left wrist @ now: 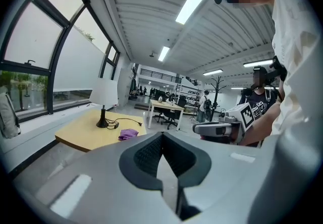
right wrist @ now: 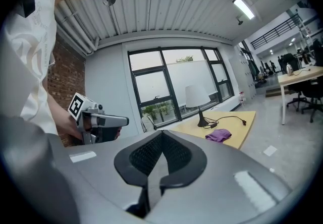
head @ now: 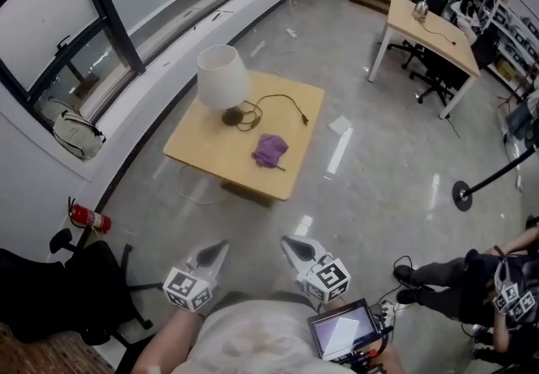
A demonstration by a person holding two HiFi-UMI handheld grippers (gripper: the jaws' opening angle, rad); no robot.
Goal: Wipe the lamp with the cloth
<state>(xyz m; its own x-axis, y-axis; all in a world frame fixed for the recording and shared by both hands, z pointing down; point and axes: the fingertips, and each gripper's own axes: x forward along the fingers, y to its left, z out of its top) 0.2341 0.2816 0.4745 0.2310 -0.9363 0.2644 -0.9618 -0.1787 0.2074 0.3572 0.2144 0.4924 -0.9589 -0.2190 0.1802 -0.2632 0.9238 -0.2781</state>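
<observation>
View from above of a polished grey floor. At the left runs a long window wall with a bag [head: 78, 135] on its sill and a red fire extinguisher [head: 87, 217] below.

Right of these stands a low, pale wooden tabletop [head: 210, 149], well apart from the person. On its left part is the lamp [head: 222, 77], upright, with a white shade on a thin dark stem and a small round base. Its black cord [head: 282, 103] loops to the right. Near the front right edge lies the cloth [head: 270, 150], purple and crumpled into a small heap, apart from the lamp.

At the bottom edge, the left gripper [head: 217, 250] and the right gripper [head: 295, 248] point toward the tabletop. Both have their jaws pressed together with nothing between them.

The cloth looks soft, light and limp, so it will likely bunch and drape when lifted. A raised fold at the top of the heap seems the best place to pinch. The lamp looks light and top-heavy, and its shade could dent or tip under a firm wipe. Steadying the stem or base would probably help.
</observation>
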